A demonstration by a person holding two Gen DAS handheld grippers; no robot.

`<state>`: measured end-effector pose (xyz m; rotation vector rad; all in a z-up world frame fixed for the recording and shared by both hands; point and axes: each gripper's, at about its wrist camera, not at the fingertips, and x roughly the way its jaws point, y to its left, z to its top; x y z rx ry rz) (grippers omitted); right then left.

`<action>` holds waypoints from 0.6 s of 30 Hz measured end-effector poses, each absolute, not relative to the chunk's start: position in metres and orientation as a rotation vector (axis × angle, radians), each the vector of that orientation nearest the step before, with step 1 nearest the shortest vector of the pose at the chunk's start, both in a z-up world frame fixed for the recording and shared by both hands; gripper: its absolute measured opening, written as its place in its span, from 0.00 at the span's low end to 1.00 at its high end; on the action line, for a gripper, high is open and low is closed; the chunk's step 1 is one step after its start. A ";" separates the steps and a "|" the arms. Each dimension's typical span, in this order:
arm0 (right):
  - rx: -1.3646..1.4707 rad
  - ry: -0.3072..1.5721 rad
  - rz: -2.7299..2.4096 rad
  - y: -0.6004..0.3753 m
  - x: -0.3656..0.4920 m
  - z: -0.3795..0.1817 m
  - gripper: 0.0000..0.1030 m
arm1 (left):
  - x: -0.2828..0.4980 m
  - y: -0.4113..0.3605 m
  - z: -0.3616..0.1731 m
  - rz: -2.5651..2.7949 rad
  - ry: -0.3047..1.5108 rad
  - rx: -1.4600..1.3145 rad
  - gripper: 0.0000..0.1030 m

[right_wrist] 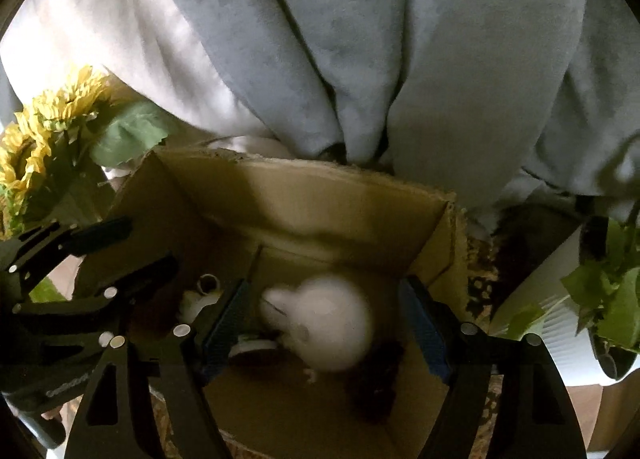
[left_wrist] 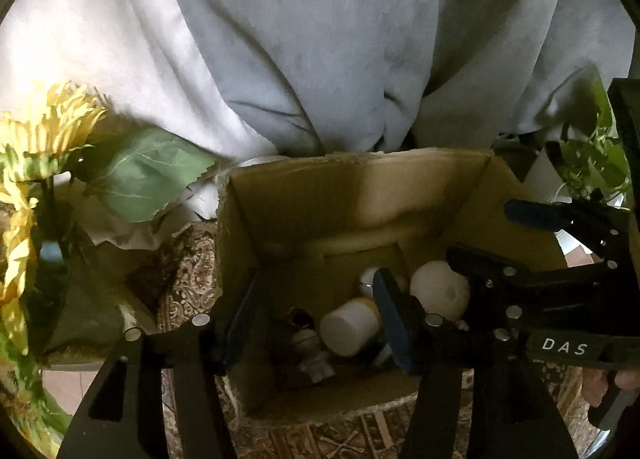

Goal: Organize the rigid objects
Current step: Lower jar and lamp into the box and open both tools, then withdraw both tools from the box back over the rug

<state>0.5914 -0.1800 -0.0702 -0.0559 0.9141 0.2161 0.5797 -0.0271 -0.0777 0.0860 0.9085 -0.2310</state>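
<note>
A cardboard box (left_wrist: 356, 195) is set on a patterned rug (left_wrist: 192, 279) before grey curtains (left_wrist: 320, 39). A blurred white figurine (right_wrist: 332, 323) is seen between the wide-open, empty right gripper (right_wrist: 324, 323); the left gripper (left_wrist: 316, 319) is likewise spread, empty.

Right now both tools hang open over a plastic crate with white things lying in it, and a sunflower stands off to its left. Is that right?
Nearly. It is a cardboard box, not a plastic crate, as the left wrist view shows. The rest holds: left tool and right tool are open above the white things, with the sunflower to the left.
</note>
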 end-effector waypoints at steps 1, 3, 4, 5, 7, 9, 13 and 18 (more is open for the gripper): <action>-0.055 0.910 0.215 -0.181 0.591 -0.070 0.76 | 0.576 -0.026 -0.076 -0.220 0.902 0.086 0.62; -0.053 0.896 0.211 -0.182 0.587 -0.066 0.76 | 0.570 -0.023 -0.071 -0.201 0.878 0.083 0.64; -0.053 0.888 0.206 -0.181 0.586 -0.065 0.76 | 0.564 -0.021 -0.068 -0.192 0.866 0.078 0.64; -0.054 0.879 0.200 -0.182 0.583 -0.063 0.76 | 0.560 -0.019 -0.064 -0.185 0.859 0.077 0.66; -0.055 0.855 0.193 -0.182 0.575 -0.057 0.76 | 0.550 -0.017 -0.057 -0.167 0.831 0.070 0.68; -0.051 0.829 0.189 -0.183 0.566 -0.050 0.77 | 0.541 -0.015 -0.051 -0.151 0.814 0.063 0.69; -0.040 0.765 0.170 -0.184 0.542 -0.035 0.78 | 0.511 -0.006 -0.038 -0.111 0.762 0.028 0.72; -0.031 0.679 0.148 -0.186 0.504 -0.018 0.82 | 0.474 -0.003 -0.029 -0.086 0.715 0.008 0.76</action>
